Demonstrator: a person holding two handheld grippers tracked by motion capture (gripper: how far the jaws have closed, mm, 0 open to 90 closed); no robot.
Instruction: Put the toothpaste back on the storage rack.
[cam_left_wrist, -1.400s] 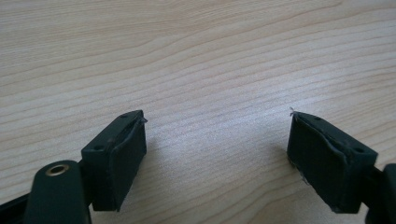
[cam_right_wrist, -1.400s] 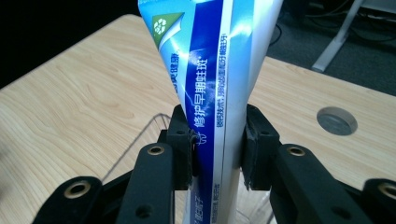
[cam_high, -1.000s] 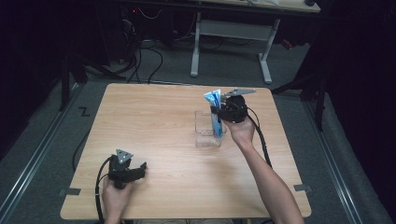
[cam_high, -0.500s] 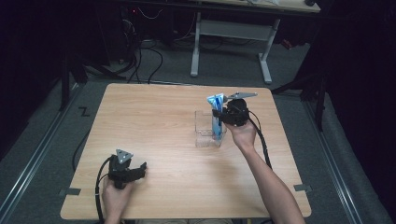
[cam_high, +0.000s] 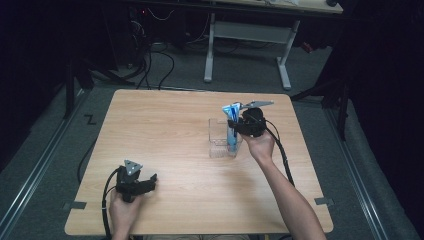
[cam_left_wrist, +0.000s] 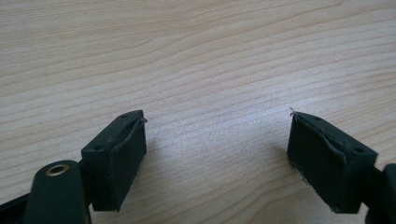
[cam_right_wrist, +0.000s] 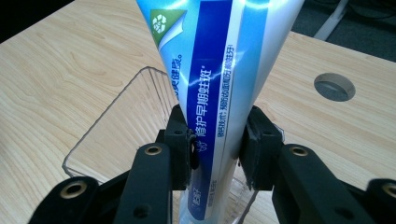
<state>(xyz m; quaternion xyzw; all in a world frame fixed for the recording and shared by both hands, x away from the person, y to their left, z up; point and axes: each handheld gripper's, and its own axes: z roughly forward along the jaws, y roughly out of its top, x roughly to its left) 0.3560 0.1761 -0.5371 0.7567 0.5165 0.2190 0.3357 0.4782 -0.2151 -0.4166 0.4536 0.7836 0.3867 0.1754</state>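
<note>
My right gripper (cam_high: 239, 128) is shut on a blue and white toothpaste tube (cam_high: 231, 129) that stands upright with its lower end inside a clear plastic box (cam_high: 218, 142) on the table's right half. In the right gripper view the tube (cam_right_wrist: 219, 79) is pinched between the two black pads, with the box (cam_right_wrist: 121, 116) below and to the left. My left gripper (cam_high: 146, 182) rests near the table's front left, held in a hand. In the left gripper view its fingers (cam_left_wrist: 116, 158) stand wide apart over bare wood, gripper (cam_left_wrist: 217, 158) open with nothing between them.
The wooden table (cam_high: 165, 125) has a round cable hole (cam_right_wrist: 334, 86) near its far right. Beyond the far edge stands a white desk frame (cam_high: 250, 35) on a grey floor with cables. Dark rails run along both sides.
My right gripper has lowered the toothpaste tube further into the clear box. The left gripper has stayed put.
</note>
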